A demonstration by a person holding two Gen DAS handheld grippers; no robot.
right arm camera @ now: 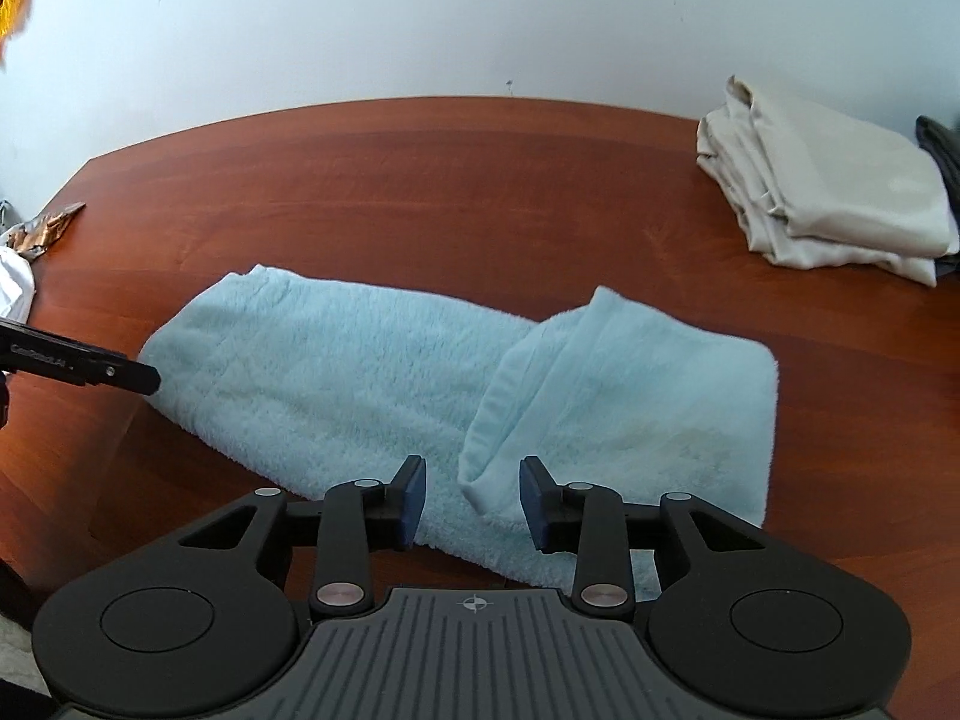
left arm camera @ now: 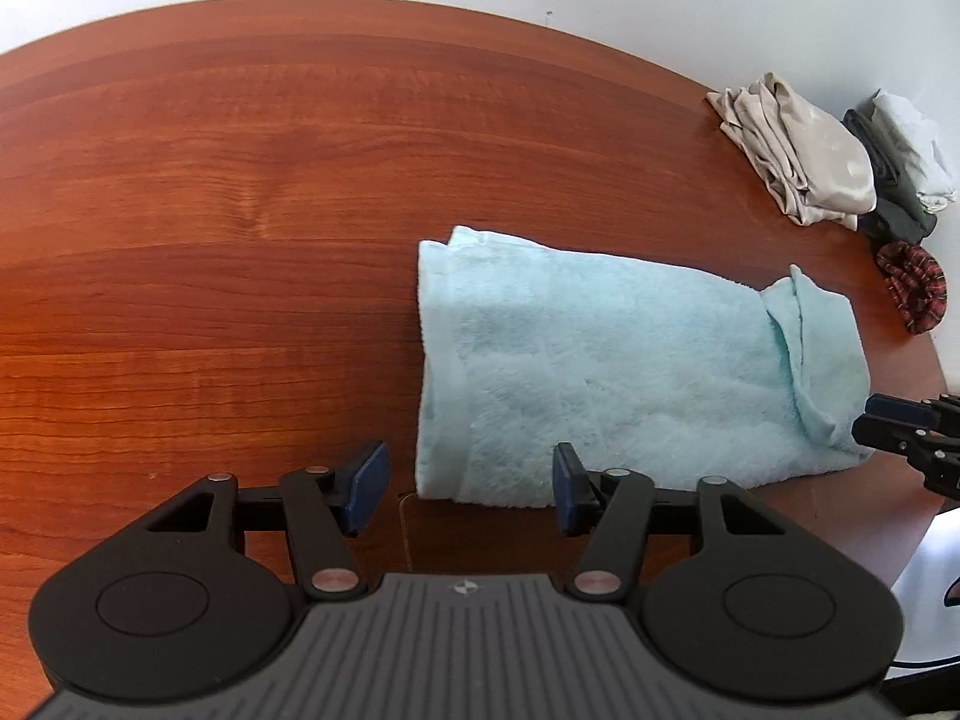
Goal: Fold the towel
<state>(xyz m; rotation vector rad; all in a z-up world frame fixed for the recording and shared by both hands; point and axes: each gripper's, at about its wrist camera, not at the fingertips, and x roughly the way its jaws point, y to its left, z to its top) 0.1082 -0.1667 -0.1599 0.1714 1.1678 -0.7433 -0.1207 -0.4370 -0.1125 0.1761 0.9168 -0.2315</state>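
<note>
A light blue fluffy towel [left arm camera: 606,372] lies folded into a long strip on the wooden table [left arm camera: 210,210]. My left gripper [left arm camera: 468,489] is open just above the towel's near left corner, with that corner between its blue pads. In the right wrist view the same towel [right arm camera: 336,372] has a loose flap turned over at its right part. My right gripper [right arm camera: 474,504] is open, and the tip of that flap lies between its fingers. The other gripper's fingers [left arm camera: 900,426] show at the towel's right end, and the left one's finger [right arm camera: 114,375] at its left end.
A folded beige cloth [left arm camera: 798,156] sits at the table's far right, with dark grey and white clothes [left arm camera: 900,168] and a red tartan item [left arm camera: 912,288] beside it. In the right wrist view crumpled fabric [right arm camera: 36,234] lies at the left edge. A white wall stands behind the table.
</note>
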